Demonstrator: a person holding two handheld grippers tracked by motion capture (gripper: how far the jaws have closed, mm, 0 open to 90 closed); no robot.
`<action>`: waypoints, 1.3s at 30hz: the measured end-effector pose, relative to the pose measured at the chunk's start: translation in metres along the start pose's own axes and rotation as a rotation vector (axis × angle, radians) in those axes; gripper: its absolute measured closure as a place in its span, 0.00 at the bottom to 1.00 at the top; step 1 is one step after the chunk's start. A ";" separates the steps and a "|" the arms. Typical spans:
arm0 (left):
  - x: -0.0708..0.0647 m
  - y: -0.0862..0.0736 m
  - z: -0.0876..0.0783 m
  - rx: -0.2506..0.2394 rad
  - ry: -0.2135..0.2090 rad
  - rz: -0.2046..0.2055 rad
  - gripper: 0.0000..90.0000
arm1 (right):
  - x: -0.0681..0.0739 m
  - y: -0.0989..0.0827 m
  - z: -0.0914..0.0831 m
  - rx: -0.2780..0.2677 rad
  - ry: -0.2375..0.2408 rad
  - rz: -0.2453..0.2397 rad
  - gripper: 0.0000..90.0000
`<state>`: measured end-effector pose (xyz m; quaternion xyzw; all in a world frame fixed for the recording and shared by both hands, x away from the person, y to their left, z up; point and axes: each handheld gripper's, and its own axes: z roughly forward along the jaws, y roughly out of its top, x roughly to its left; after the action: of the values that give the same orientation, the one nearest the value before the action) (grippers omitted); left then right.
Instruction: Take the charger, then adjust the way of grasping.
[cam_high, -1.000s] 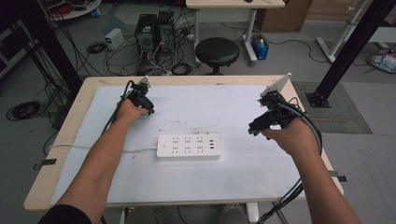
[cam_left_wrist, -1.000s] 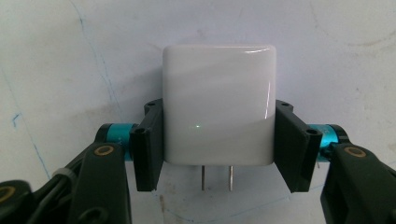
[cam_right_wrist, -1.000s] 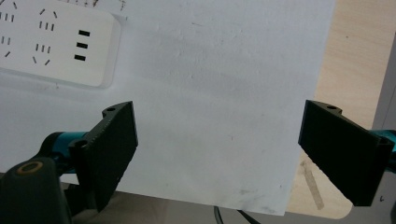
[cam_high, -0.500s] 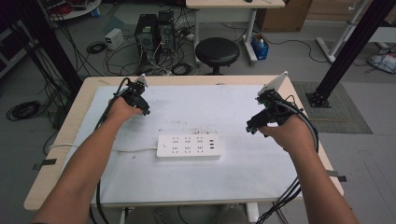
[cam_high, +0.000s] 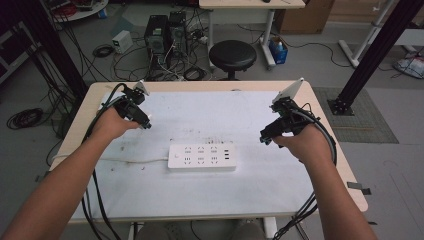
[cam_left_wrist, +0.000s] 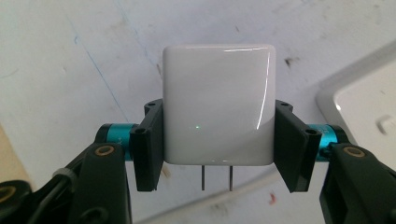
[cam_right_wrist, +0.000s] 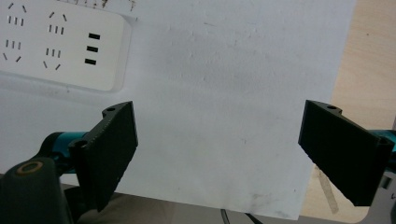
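Nearest the camera in the left gripper view, the left gripper (cam_left_wrist: 217, 140) is clamping a glossy white square plastic charger plug (cam_left_wrist: 218, 102) by its two flat sides, its two metal prongs (cam_left_wrist: 216, 178) pointing back toward the gripper body, above the white paper sheet covering the table (cam_left_wrist: 70, 56). In the high view the left gripper (cam_high: 142, 120) is holding the plug in the air over the left rear part of the wooden table (cam_high: 330, 145), apart from the white rectangular multi-socket power strip (cam_high: 201, 157) that is lying flat near the middle of the sheet. The step in hand looks like carrying the plug toward the strip; the next move probably calls for turning the plug so that the prongs face down, lining them up with a matching two-slot socket and pressing straight in. The right gripper (cam_high: 267, 136) is hovering over the sheet to the right of the strip with its jaws spread wide and nothing between them, perhaps ready to steady the strip. No containers are standing on the table.
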<state>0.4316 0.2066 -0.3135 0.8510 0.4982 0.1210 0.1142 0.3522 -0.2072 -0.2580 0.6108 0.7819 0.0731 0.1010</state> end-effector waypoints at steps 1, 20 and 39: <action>-0.006 -0.007 -0.009 -0.013 -0.003 -0.003 0.47 | 0.000 -0.001 -0.001 -0.003 -0.001 0.005 0.12; -0.042 -0.055 -0.070 -0.036 -0.034 0.088 0.47 | 0.005 -0.019 -0.003 -0.018 -0.011 0.005 0.12; -0.046 -0.062 -0.072 -0.078 -0.133 0.249 0.47 | 0.006 -0.015 0.008 -0.012 0.001 0.004 0.12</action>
<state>0.3364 0.2010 -0.2694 0.9072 0.3753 0.0967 0.1639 0.3387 -0.2052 -0.2699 0.6116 0.7804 0.0783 0.1038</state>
